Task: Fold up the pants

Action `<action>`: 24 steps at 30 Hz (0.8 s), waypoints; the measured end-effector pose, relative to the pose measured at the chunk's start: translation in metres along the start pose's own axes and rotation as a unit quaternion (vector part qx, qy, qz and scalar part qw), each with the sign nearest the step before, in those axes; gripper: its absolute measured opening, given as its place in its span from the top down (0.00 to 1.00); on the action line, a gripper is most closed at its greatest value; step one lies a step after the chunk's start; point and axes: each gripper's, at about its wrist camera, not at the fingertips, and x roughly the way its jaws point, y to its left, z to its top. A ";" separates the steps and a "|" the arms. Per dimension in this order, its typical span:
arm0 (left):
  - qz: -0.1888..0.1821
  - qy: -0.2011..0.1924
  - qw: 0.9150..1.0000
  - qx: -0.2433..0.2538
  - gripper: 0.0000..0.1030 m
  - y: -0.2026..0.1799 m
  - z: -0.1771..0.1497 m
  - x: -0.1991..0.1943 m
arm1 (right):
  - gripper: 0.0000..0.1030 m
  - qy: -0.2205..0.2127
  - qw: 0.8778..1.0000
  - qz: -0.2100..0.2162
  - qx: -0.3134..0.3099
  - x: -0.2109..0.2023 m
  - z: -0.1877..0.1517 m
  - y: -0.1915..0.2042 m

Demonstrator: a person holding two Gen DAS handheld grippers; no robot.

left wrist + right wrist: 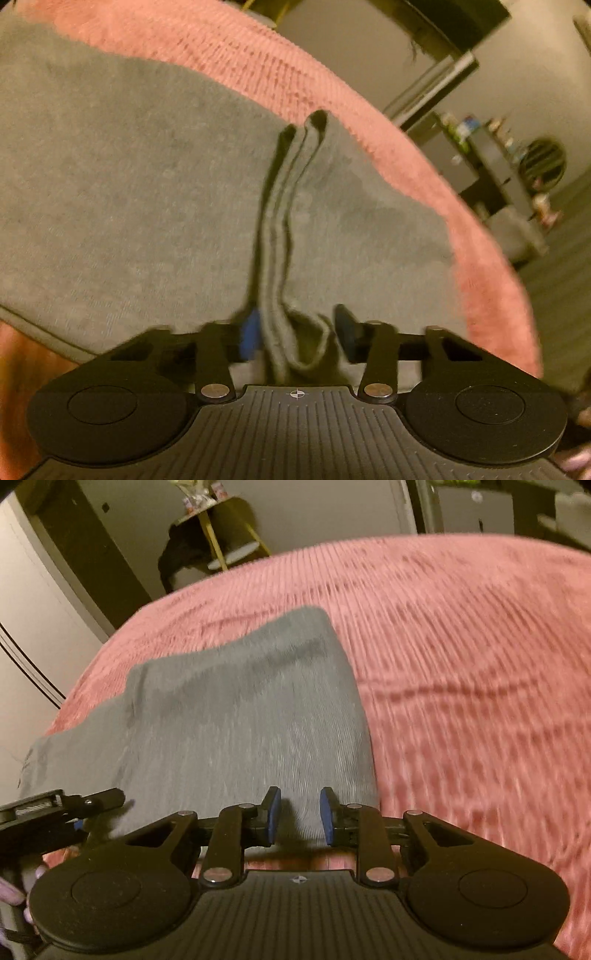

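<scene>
L tongs (295, 332) apart round pants (147, 184) fold edge; R tongs (300, 819) apart.

Pants (240, 716): matt grey knit cloth. Bedspread (461, 646): ribbed pink fuzzy cloth. Tongs (300, 818): matt black plastic.
</scene>
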 end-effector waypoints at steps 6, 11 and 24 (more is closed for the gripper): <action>0.014 -0.019 0.999 0.047 0.78 -0.006 -0.006 -0.007 | 0.78 0.047 0.999 -0.003 0.012 0.019 0.001 -0.005; -0.004 -0.065 0.996 0.061 0.81 -0.019 -0.013 -0.035 | 0.78 0.046 0.999 -0.017 -0.005 0.014 -0.005 0.003; 0.083 -0.067 0.994 -0.033 0.78 -0.002 -0.008 -0.048 | 0.72 0.042 0.999 -0.008 0.007 0.012 -0.005 0.000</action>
